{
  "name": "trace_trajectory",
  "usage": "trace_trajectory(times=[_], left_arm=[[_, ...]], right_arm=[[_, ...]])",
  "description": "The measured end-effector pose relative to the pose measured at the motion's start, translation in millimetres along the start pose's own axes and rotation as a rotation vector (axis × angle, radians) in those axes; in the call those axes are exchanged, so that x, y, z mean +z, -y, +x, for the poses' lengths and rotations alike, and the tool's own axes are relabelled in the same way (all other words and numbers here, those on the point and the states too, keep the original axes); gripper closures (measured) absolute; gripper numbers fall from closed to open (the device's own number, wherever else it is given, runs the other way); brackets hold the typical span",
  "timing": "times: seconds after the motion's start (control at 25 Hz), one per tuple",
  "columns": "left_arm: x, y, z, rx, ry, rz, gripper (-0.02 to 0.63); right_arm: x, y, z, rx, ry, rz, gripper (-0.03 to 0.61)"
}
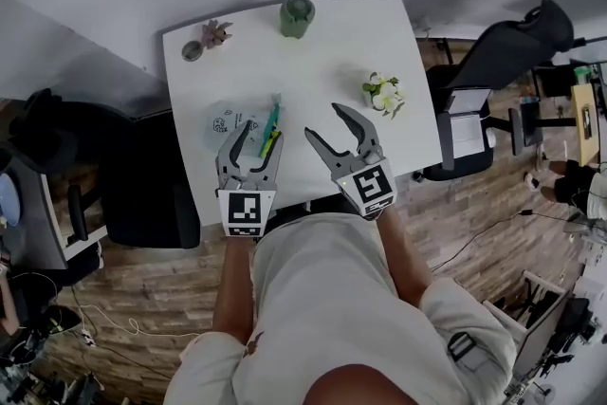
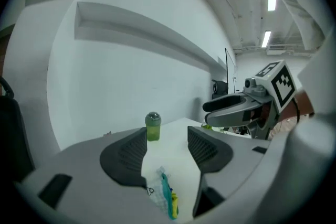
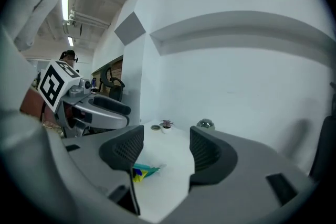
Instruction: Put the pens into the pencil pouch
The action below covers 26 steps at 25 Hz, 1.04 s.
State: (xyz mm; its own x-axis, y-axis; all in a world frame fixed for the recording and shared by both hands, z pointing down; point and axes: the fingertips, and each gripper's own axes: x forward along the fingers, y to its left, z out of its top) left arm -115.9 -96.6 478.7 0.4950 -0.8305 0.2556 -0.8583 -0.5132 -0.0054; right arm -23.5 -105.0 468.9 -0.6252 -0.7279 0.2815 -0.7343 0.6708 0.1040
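Observation:
A clear pencil pouch (image 1: 226, 119) lies on the white table (image 1: 332, 62), left of middle, with teal and yellow pens (image 1: 270, 130) sticking out of its right side. The pouch and pens (image 2: 167, 198) show low between the left jaws, and the pens (image 3: 142, 171) show again in the right gripper view. My left gripper (image 1: 250, 147) hovers above the table's near edge, over the pens, open and empty. My right gripper (image 1: 336, 130) hangs beside it, open and empty, raised off the table. Each gripper sees the other: the right gripper (image 2: 231, 110) and the left gripper (image 3: 102, 113).
A green lidded jar (image 1: 297, 16) stands at the table's far edge, a small potted plant (image 1: 215, 34) and a round dish (image 1: 193, 50) at the far left, white flowers (image 1: 384, 94) at the right. Dark chairs stand at either side (image 1: 142, 194) (image 1: 503, 52).

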Motion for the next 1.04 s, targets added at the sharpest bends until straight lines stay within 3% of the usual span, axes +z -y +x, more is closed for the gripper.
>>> trace_trajectory(times=[0.36,0.76,1.04], left_arm=[[45,7,-9,-0.046,0.087,0.032,0.341],[61,5,-14,0.006,0.097,0.06,0.334],[74,27,-12,0.054,0.11,0.074,0.334]], right_arm=[[20,21,-33,-0.128,0.027,0.013,0.31],[37,26,-35,-0.115,0.066,-0.004,0.311],[52,35,-49,-0.085,0.125,-0.015,0.311]])
